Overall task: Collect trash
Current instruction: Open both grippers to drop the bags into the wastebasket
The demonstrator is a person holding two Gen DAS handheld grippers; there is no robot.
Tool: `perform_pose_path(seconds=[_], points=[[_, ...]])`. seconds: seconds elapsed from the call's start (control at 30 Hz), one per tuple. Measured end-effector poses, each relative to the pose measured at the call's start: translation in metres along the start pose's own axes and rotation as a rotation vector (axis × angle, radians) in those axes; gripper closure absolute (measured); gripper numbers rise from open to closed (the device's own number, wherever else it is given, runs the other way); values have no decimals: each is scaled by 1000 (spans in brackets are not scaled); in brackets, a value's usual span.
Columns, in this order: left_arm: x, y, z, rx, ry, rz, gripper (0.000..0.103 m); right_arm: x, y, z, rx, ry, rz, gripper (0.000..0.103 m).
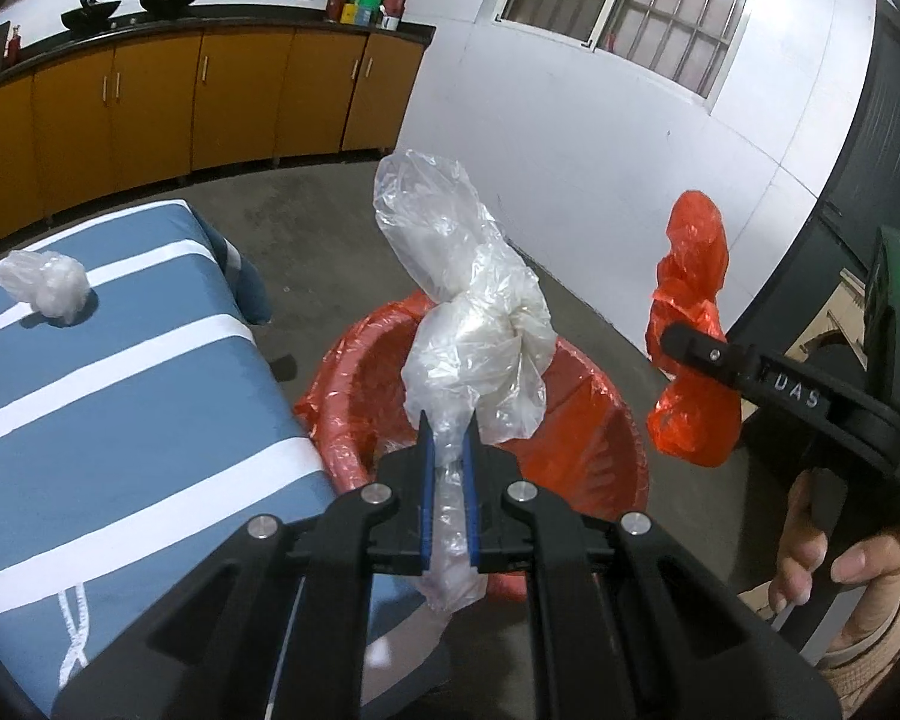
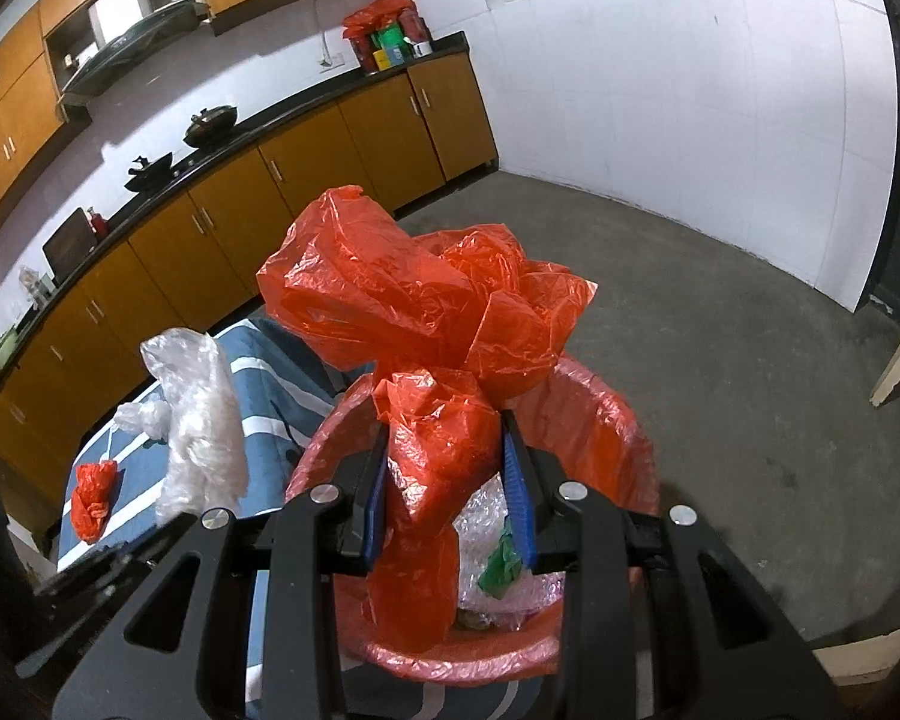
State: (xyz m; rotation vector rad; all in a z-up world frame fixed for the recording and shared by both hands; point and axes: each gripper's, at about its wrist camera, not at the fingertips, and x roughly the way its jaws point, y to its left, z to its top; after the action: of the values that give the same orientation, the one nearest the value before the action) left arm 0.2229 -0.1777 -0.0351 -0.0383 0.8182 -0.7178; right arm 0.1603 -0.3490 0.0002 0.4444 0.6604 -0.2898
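My left gripper point(image 1: 448, 438) is shut on a clear plastic bag point(image 1: 468, 312) and holds it up over a bin lined with a red bag point(image 1: 594, 420) on the floor. My right gripper point(image 2: 444, 450) is shut on a crumpled red plastic bag point(image 2: 426, 300), held above the same red-lined bin point(image 2: 606, 420); the red bag point(image 1: 693, 324) and the right gripper point(image 1: 699, 354) also show in the left wrist view, right of the bin. Bubble wrap and a green scrap point(image 2: 501, 561) lie inside the bin. The clear bag point(image 2: 201, 420) appears at left in the right wrist view.
A blue cloth with white stripes point(image 1: 120, 420) covers a table left of the bin; a small clear bag point(image 1: 45, 285) and a small red bag point(image 2: 93, 498) lie on it. Orange cabinets point(image 1: 210, 96) line the far wall. A person's hand point(image 1: 834, 552) grips the right handle.
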Motion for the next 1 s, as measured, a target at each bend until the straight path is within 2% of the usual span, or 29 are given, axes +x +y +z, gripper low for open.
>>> perform_pose_path(seconds=[0.33,0.4,0.57,0.77,1.0], points=[[26,-4,3,10,41,-17,91,9,-9,1,33,8,4,68],[32,-4,2,6,55,-12,90,10,-11,3,46,7,6,64],[46,-1,-3,-3,88,-6,83,13,-14,1,57,14,-6,51],[42,9,-8,-15,79,31,72,14,-13,-2,38,17,-27,48],[14,39,-12,-51,21,121,56,14,-2,-2,-4,18,-35,48]])
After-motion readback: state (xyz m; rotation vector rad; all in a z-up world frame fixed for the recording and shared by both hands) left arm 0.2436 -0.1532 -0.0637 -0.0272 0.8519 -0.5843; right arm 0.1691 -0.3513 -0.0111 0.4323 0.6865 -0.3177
